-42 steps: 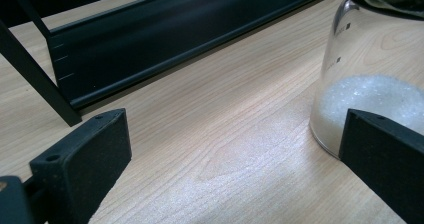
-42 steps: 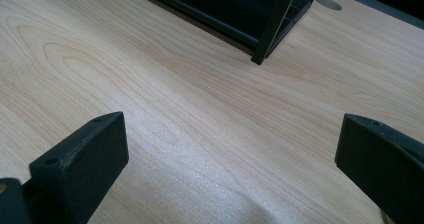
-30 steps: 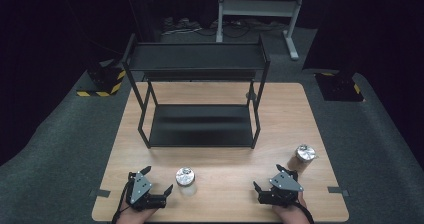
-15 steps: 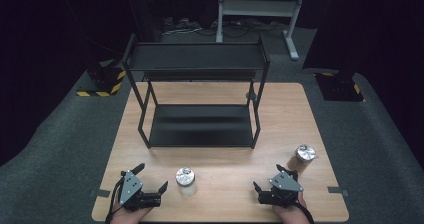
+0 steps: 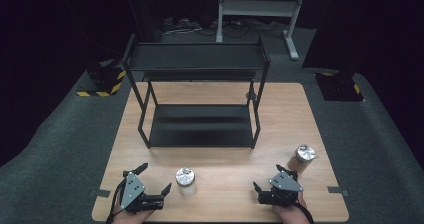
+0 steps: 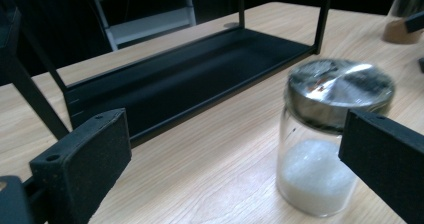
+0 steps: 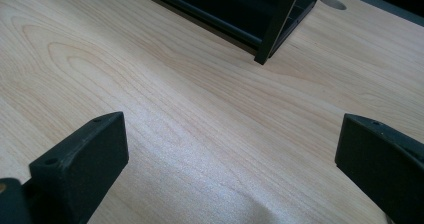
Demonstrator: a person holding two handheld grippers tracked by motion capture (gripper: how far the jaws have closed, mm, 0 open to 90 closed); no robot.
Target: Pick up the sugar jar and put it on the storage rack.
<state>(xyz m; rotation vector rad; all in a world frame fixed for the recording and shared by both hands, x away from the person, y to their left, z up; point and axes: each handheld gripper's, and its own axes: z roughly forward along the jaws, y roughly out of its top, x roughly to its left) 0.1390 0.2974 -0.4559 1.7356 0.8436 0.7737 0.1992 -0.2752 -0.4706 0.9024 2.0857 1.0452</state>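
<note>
Looks like a lab or recording studio; dark walls at twelve o'clock, grey carpet [image 5: 60, 149], hazard-striped base [image 5: 100, 90] at ten o'clock, lone wooden table [image 5: 300, 119] at centre.

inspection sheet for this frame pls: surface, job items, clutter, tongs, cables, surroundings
Surface: wooden table, bare light grain, tape tabs at its front corners.
Job's things: glass jar of white powder, metal lid on, upright near the front left; jar of brown powder, lidded, upright at the front right; black two-tier rack mid-table, both shelves bare.
Clutter: nothing seen.
Tongs: left tongs open, aimed at the white jar, jaws not touching it; right tongs open over bare wood, short of the brown jar.
Cables: a bundle on the floor behind the rack.
Surroundings: dark carpet, a grey metal frame behind, hazard-striped bases at both sides.
</note>
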